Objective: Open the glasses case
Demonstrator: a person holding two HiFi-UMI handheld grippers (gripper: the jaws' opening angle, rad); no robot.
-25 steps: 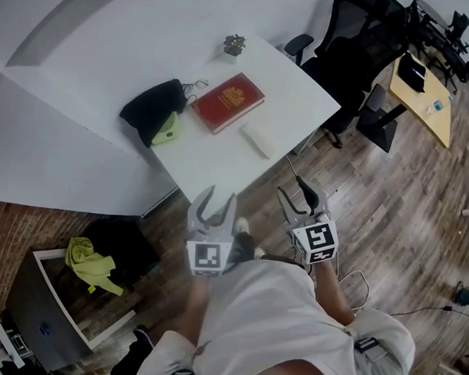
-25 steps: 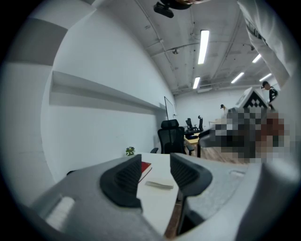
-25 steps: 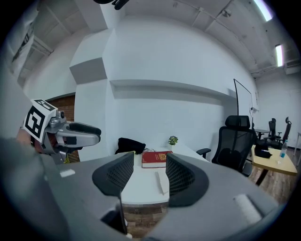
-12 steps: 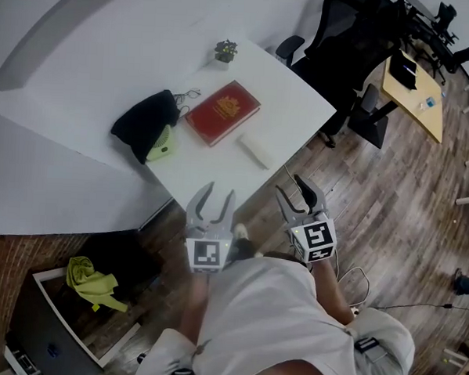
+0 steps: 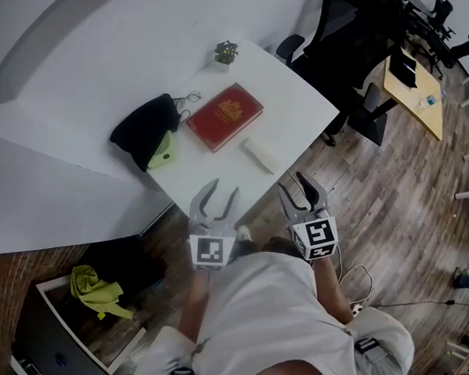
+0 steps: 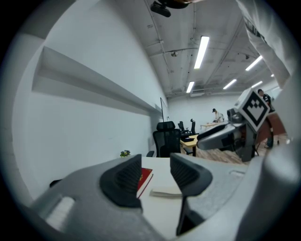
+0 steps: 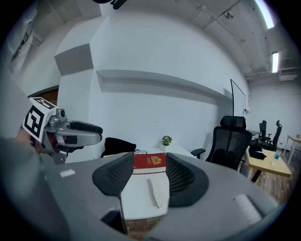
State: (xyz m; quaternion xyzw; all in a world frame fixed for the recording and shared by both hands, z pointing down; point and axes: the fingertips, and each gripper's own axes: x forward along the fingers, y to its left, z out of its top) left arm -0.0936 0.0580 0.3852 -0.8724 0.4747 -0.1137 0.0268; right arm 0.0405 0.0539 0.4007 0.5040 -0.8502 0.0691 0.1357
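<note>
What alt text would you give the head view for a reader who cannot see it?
The open, empty left gripper and right gripper point at a white table bearing a white glasses case, a red book, a black bag and a small plant.

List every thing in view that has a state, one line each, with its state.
glasses case: shut, lying flat on the table
red book: closed, lying flat
potted plant: upright
black bag: slumped on the table
left gripper: open, nothing between its jaws
right gripper: open, nothing between its jaws
</note>
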